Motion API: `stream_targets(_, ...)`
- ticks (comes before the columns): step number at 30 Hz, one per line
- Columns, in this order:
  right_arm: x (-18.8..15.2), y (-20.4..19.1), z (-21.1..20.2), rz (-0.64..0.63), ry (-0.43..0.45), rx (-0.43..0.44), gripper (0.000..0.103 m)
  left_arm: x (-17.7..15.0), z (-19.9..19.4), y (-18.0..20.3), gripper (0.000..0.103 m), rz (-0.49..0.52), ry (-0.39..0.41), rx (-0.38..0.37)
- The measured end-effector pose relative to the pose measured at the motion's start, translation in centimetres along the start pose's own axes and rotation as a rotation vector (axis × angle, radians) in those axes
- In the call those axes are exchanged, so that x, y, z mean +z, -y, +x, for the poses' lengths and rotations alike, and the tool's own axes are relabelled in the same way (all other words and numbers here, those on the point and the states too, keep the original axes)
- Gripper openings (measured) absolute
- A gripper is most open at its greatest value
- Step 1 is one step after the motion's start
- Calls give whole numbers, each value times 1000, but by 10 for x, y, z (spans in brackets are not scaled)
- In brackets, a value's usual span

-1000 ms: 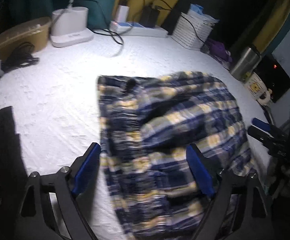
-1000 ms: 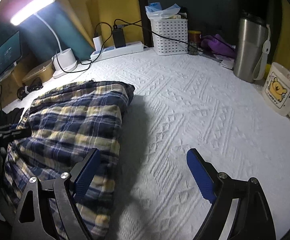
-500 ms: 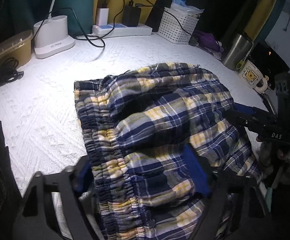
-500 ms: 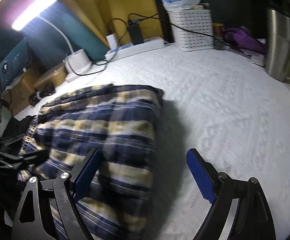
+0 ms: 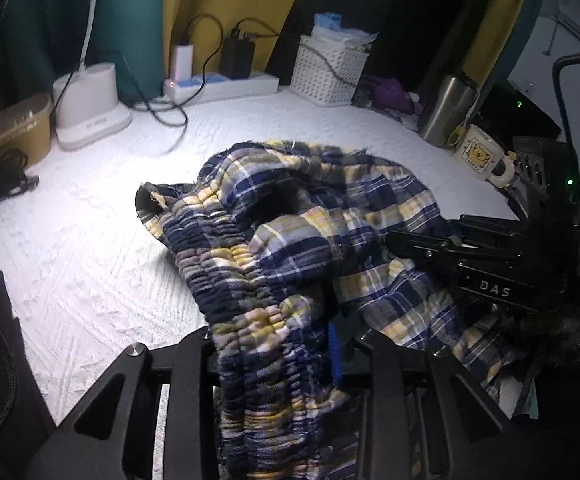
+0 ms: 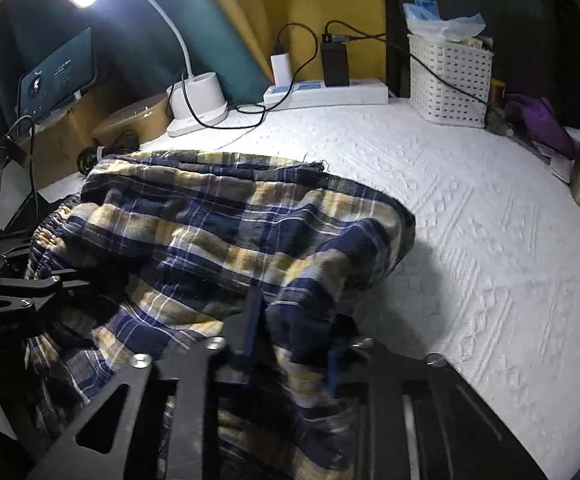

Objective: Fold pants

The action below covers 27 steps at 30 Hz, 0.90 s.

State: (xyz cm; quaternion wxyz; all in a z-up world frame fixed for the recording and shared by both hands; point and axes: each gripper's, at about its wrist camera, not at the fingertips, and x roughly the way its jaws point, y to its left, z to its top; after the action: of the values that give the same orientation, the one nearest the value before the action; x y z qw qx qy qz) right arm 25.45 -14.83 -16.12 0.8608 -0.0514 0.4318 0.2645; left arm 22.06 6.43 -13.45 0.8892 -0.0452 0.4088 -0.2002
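The blue, yellow and white plaid pants [image 5: 290,236] lie bunched on the white textured table cover [image 5: 90,240]. My left gripper [image 5: 278,356] is shut on the elastic waistband at the near edge. My right gripper [image 6: 290,344] is shut on a fold of the pants [image 6: 230,232] at their near right side. It also shows in the left wrist view [image 5: 393,240] at the right, reaching into the cloth. The left gripper shows at the left edge of the right wrist view [image 6: 74,280]. The far hem rests on the table.
At the back stand a white lamp base [image 5: 90,108], a power strip with chargers and cables [image 5: 226,84] and a white basket [image 5: 329,72]. A steel tumbler [image 5: 445,112] and a bear mug [image 5: 481,156] stand at the right. Bare cover [image 6: 489,240] lies right of the pants.
Both grippers moved forward onto the pants and closed on the cloth. The pants are now bunched and lifted at the near edge.
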Motion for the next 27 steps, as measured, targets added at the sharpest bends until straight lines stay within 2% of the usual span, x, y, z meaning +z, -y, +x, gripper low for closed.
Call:
stream_targets(11,2,-17,-57,-16,128,-53,21,3,-47,21,29,50,109,-23)
stream_targets(27,-7,-59,-155,-75,328,-110,21,-6,-133,53,29,149,293,-13)
